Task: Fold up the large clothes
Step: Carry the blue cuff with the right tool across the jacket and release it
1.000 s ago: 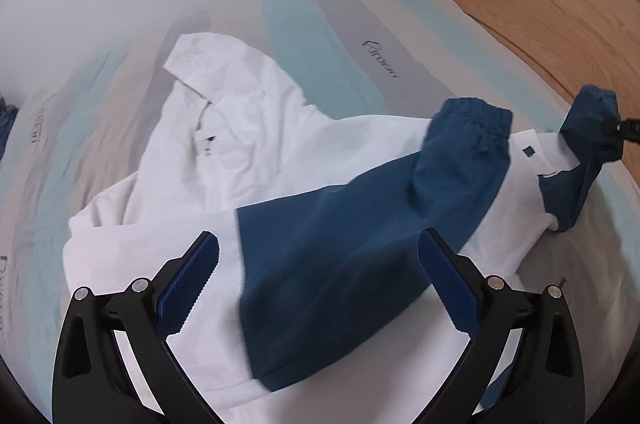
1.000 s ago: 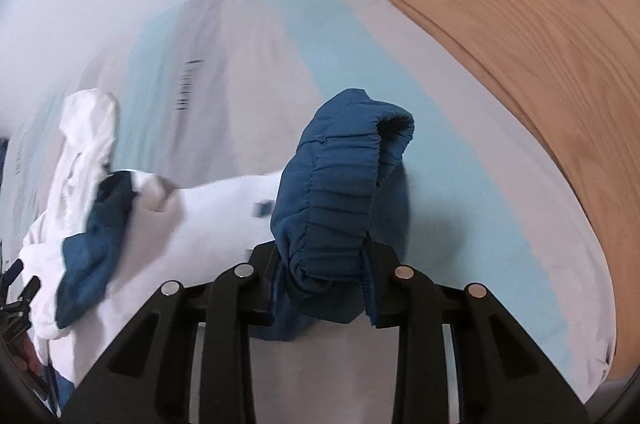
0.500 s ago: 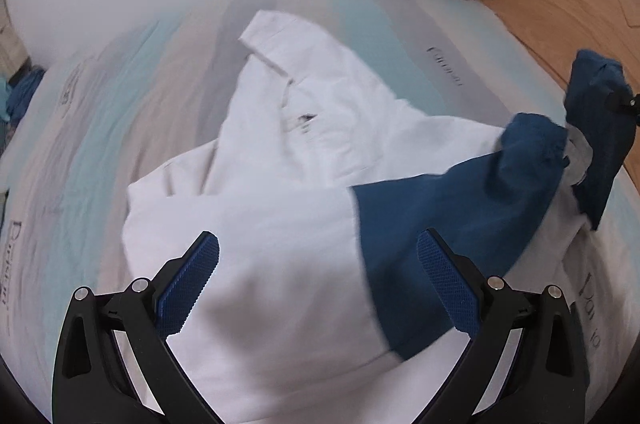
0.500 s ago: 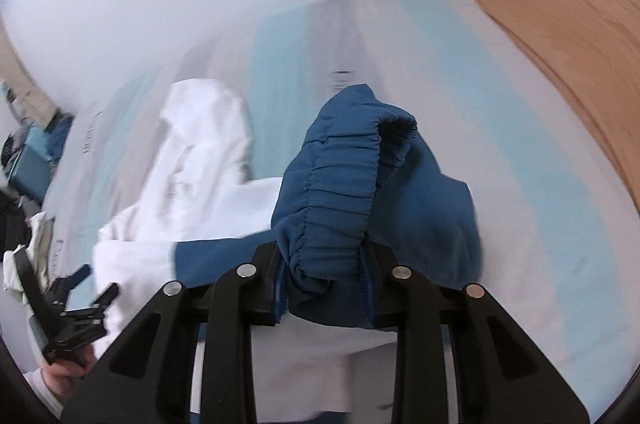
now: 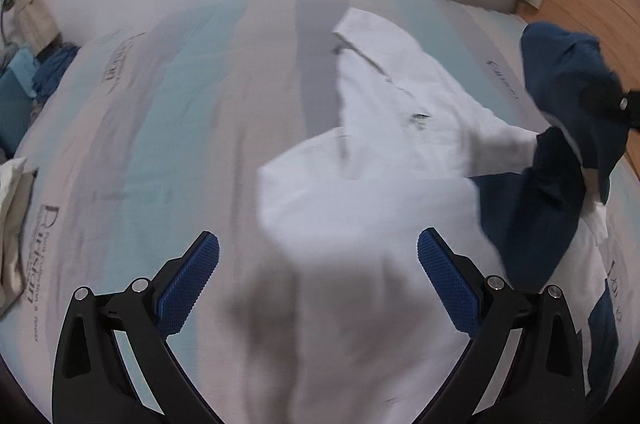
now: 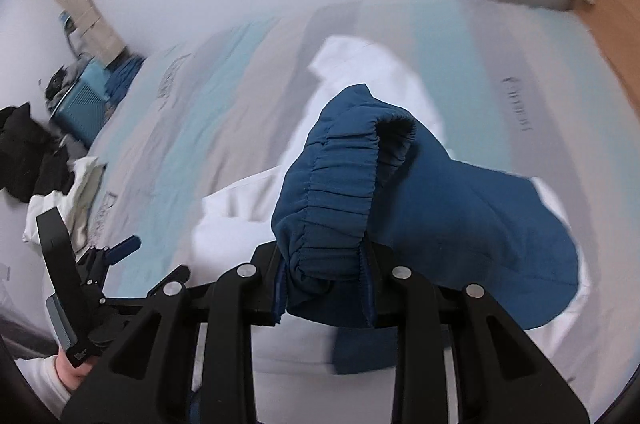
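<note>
Right gripper (image 6: 326, 288) clamped on the navy elastic cuff (image 6: 340, 191), lifted off the bed (image 5: 168, 111). Left gripper (image 5: 318, 284) wide open, empty, over the white jacket (image 5: 380, 183).

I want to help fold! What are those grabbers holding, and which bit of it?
The right hand-held gripper pinches the jacket by its blue sleeve cuff. The left hand-held gripper is open, holding nothing.
</note>
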A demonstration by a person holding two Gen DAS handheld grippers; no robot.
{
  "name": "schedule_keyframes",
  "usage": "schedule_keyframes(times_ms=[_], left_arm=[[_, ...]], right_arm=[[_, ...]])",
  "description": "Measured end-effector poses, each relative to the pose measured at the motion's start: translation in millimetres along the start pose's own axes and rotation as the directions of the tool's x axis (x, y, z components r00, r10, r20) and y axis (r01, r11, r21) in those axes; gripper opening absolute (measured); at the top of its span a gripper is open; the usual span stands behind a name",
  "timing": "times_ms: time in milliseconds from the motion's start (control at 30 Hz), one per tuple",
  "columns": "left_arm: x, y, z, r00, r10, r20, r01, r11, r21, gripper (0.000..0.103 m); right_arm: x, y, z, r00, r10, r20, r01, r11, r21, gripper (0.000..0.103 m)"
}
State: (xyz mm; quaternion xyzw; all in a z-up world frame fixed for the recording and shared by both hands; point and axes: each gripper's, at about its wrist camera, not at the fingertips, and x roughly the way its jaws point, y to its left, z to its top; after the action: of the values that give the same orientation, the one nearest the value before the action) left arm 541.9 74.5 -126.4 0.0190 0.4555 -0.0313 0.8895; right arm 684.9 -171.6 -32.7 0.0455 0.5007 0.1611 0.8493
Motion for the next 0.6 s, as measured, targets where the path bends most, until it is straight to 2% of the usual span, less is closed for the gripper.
schedule_keyframes(times_ms=[233,400,600], left_arm=[[-8.6,62.2,-17.3,0.999,0.045,-0.009,-0.045,0.998,-0.038,0.097],[-10.7,98.4,-33.7,0.998,0.061,-0.027,-0.063,0.995,-0.078,0.097],[-5.3,116.3,-41.4,0.997,0.064,-0.044,-0.068,0.992,-0.105,0.097]], right_arm=[[64.2,70.0,-14.1,0.997,0.023,-0.077,-0.026,0.998,-0.049,0.027],[97.6,93.9,-29.0,0.993,0.005,-0.122,-0.014,0.997,-0.073,0.027],[144.6,108.9,-55.9,0.978,-0.054,-0.201,0.026,0.990,-0.138,0.027]])
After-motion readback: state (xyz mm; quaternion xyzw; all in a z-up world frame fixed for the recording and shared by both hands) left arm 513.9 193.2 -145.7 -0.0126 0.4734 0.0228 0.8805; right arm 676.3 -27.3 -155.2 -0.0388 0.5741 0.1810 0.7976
